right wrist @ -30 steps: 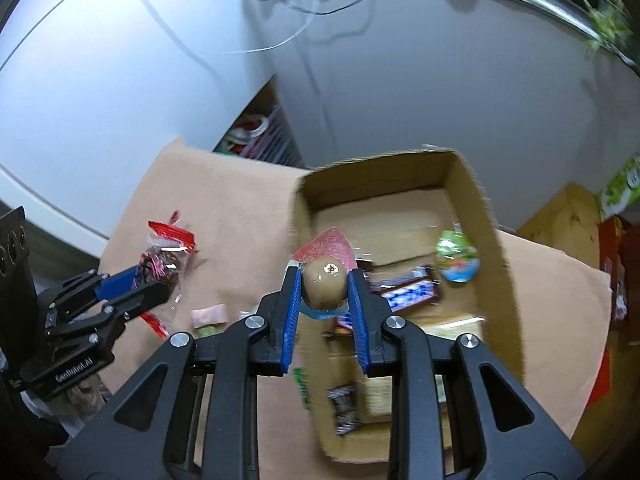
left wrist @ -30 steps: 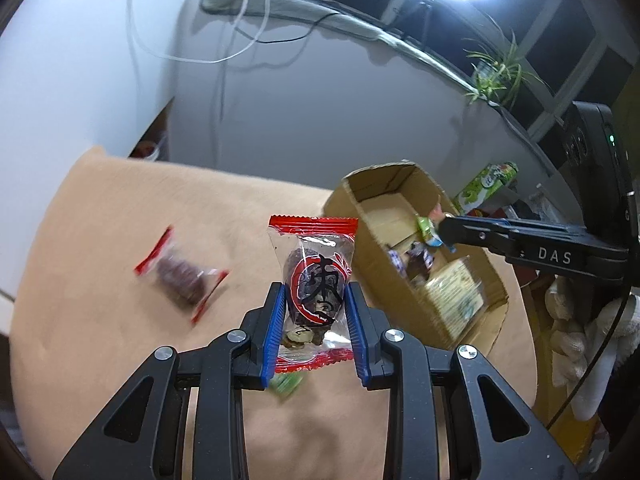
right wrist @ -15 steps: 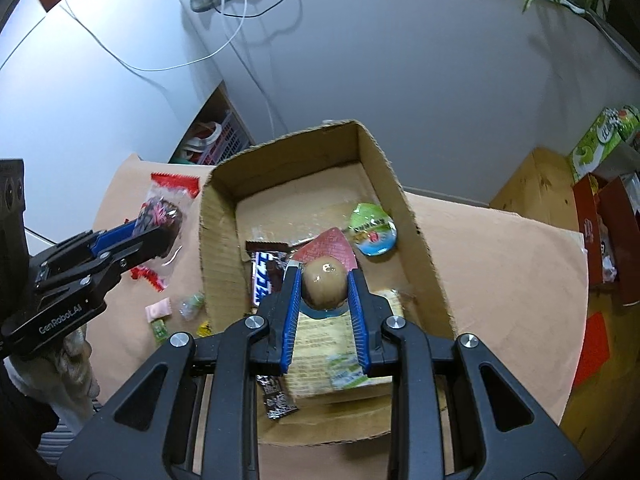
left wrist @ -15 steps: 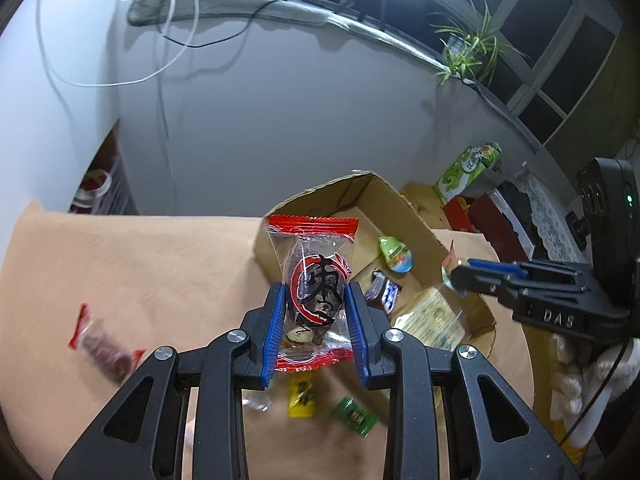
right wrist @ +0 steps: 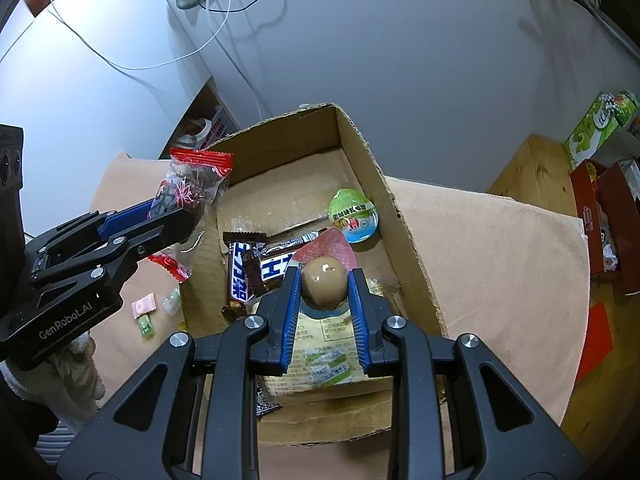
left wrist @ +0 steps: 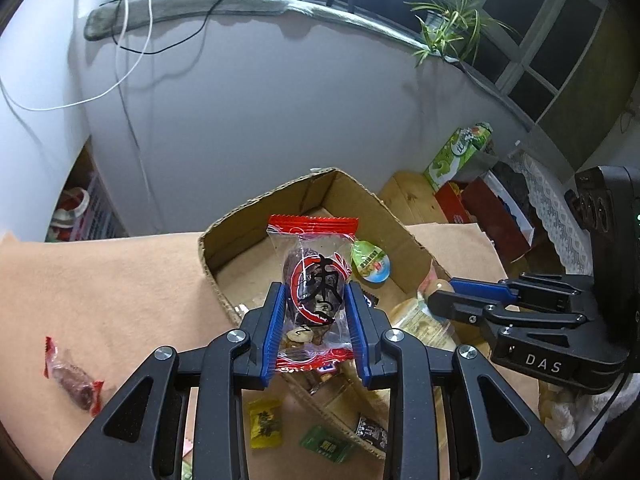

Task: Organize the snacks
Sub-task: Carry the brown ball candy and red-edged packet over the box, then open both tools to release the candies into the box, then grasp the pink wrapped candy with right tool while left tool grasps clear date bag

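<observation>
- Snacks are held in both grippers above the cardboard box (right wrist: pixel 362 152), which sits on a tan cloth over the table (right wrist: pixel 492 240).
- Left gripper (left wrist: pixel 316 324): fingers (left wrist: pixel 273 332) are clenched on a clear date packet (left wrist: pixel 316 280) with red ends, held upright. In the right wrist view the left gripper (right wrist: pixel 188 220) and packet (right wrist: pixel 188 188) are seen just over the box's left wall.
- Right gripper (right wrist: pixel 324 292): fingers (right wrist: pixel 291 312) are clamped on a brown egg-shaped snack (right wrist: pixel 323 284) in a clear wrap with a pink top, held over the inside of the box. In the left wrist view the right gripper (left wrist: pixel 434 300) is seen over the box's right side.
- Inside the box: two chocolate bars (right wrist: pixel 240 276) crossing each other, a round green-lidded cup (right wrist: pixel 354 216) by the right wall, a flat pale packet (right wrist: pixel 328 356) at the near end.
- Loose on the cloth left of the box: a second red-ended date packet (left wrist: pixel 74 376), a yellow candy (left wrist: pixel 265 424), a green candy (left wrist: pixel 326 446), a pink candy (right wrist: pixel 143 304).
- Beyond the table: green carton (left wrist: pixel 460 152) and red boxes (left wrist: pixel 496 216) at the right, a potted plant (left wrist: pixel 452 28) on the window ledge.
</observation>
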The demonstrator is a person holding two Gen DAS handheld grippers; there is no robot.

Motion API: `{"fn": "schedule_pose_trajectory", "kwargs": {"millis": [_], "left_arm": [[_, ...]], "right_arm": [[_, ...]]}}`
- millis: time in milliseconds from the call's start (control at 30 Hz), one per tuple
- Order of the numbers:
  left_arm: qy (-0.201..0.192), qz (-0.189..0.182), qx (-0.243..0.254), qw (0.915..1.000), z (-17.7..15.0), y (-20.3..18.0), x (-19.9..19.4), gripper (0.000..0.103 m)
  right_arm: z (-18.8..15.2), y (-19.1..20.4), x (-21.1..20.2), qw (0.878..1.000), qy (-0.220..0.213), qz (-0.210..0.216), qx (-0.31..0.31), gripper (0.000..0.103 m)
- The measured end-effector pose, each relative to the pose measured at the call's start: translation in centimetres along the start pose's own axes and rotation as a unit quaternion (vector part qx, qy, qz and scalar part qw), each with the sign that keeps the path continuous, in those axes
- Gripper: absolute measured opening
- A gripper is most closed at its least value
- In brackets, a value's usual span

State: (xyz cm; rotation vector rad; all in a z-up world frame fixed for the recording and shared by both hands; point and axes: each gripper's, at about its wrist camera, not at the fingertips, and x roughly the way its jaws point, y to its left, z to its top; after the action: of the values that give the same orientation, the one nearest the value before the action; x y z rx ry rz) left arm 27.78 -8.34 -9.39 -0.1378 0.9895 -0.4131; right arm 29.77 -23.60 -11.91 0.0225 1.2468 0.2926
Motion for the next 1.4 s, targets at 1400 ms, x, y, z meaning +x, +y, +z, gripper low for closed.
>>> {"fn": "schedule_pose_trajectory", "kwargs": {"millis": [1400], "left_arm": [[-0.053, 0.057, -0.085, 0.9933, -3.0, 9.9, -8.9, 0.042]], "right_arm": [[-1.8, 10.7, -2.2, 0.995, -0.014, 0.048, -0.085, 0.046]]}}
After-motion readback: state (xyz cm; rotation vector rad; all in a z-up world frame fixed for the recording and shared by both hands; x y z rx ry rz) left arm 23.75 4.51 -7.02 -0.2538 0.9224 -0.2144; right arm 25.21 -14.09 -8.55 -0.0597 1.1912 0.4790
